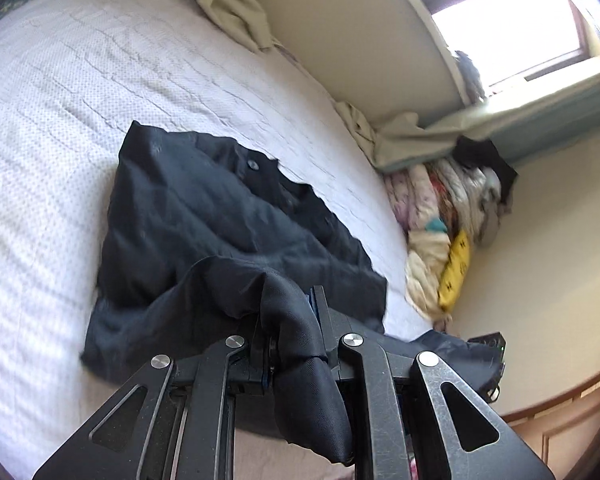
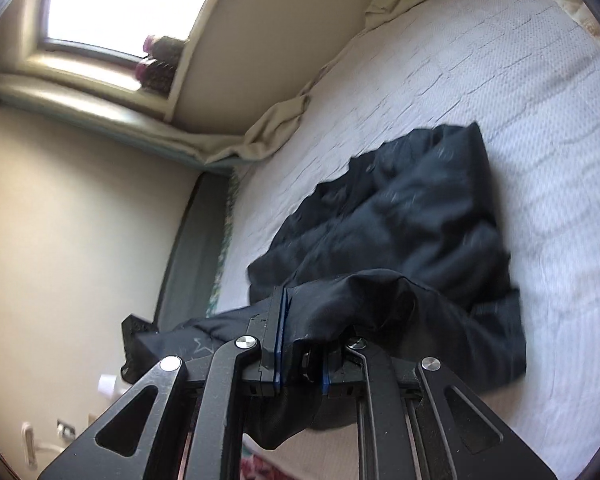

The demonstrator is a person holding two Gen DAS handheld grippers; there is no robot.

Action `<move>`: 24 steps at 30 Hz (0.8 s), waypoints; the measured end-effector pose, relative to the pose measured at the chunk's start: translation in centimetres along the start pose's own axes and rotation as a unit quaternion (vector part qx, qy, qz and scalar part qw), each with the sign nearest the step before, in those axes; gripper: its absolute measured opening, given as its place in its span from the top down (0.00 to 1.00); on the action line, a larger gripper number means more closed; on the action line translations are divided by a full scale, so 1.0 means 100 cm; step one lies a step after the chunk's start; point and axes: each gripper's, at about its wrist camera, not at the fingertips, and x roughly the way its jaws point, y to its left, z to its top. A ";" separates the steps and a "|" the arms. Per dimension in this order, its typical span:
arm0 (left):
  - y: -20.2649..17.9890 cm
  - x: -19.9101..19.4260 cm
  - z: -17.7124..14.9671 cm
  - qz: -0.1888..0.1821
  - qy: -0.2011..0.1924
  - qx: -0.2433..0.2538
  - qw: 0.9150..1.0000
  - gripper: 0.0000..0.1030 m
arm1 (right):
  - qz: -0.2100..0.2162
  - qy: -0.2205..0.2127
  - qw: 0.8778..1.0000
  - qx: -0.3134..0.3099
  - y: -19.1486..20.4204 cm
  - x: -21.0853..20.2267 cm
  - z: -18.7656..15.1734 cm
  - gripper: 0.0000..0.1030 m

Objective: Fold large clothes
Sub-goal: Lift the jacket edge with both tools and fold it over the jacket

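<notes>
We find no text, label, brand or number that we can read in either wrist view. The yellow item (image 1: 455, 270) in the pile beside the bed carries a few dark marks, but they are too small and blurred for us to make out as letters or figures.

Dark garment (image 1: 220, 220), rumpled, near edge lifted
</notes>
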 end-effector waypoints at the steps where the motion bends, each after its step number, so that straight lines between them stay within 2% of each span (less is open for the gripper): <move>1: 0.004 0.007 0.006 0.003 0.001 -0.004 1.000 0.83 | -0.006 -0.001 1.000 0.002 -0.004 0.009 0.009 0.91; 8: 0.022 0.046 0.028 0.018 0.011 -0.015 1.000 0.83 | -0.027 0.012 1.000 0.010 -0.032 0.058 0.031 0.91; 12: 0.026 0.053 0.044 0.021 0.001 0.003 1.000 0.78 | -0.044 0.017 0.999 0.011 -0.041 0.079 0.044 0.90; 14: 0.029 0.055 0.049 0.016 -0.001 -0.002 1.000 0.72 | -0.043 0.016 0.999 0.019 -0.045 0.080 0.048 0.89; 16: 0.035 0.055 0.054 0.001 -0.008 -0.018 1.000 0.61 | -0.041 0.012 0.999 0.027 -0.050 0.080 0.052 0.87; 17: 0.039 0.055 0.056 -0.010 -0.011 -0.027 1.000 0.58 | -0.042 0.010 0.999 0.030 -0.054 0.080 0.055 0.85; 19: 0.044 0.054 0.059 -0.040 -0.017 -0.039 0.998 0.44 | -0.045 0.007 0.998 0.035 -0.060 0.081 0.058 0.83; 21: 0.049 0.051 0.062 -0.066 -0.027 -0.050 0.996 0.38 | -0.047 0.005 0.998 0.047 -0.067 0.082 0.060 0.83; 24: 0.055 0.045 0.065 -0.082 -0.046 -0.064 0.994 0.34 | -0.039 0.002 0.997 0.062 -0.073 0.081 0.062 0.81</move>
